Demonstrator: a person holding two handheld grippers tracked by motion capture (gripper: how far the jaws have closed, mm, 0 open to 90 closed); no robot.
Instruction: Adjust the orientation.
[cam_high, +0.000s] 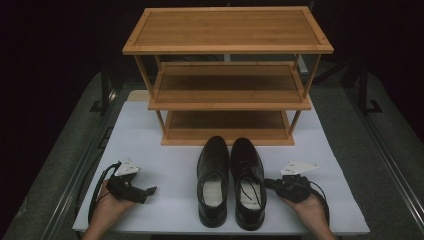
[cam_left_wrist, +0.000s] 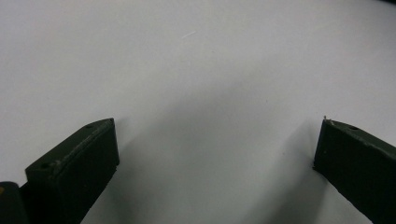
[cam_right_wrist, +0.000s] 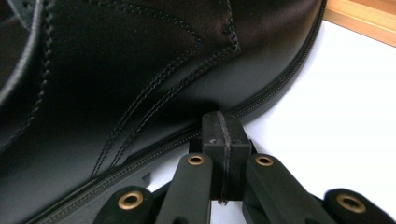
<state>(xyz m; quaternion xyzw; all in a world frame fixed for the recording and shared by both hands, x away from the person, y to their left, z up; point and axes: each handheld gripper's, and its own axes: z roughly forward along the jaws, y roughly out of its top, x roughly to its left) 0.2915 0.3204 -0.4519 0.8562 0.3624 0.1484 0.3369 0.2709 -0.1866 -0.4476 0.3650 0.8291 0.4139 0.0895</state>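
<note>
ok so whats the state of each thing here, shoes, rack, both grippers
left shoe: upright on the table, laces not visible
right shoe: upright beside it, laces loose, right gripper's tips at its outer side
shoe rack: standing, all three shelves empty
left gripper: open, nothing between the jaws
right gripper: shut, empty, tips at the sole edge

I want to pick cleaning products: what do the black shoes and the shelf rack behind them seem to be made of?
The right black shoe looks like smooth leather with a soft sheen: stitched seams and a welted sole edge show, though it could be faux leather. The left black shoe appears to match. The three-tier shoe rack looks like bamboo or light wood with a satin finish, going by its fine straight grain.
</note>
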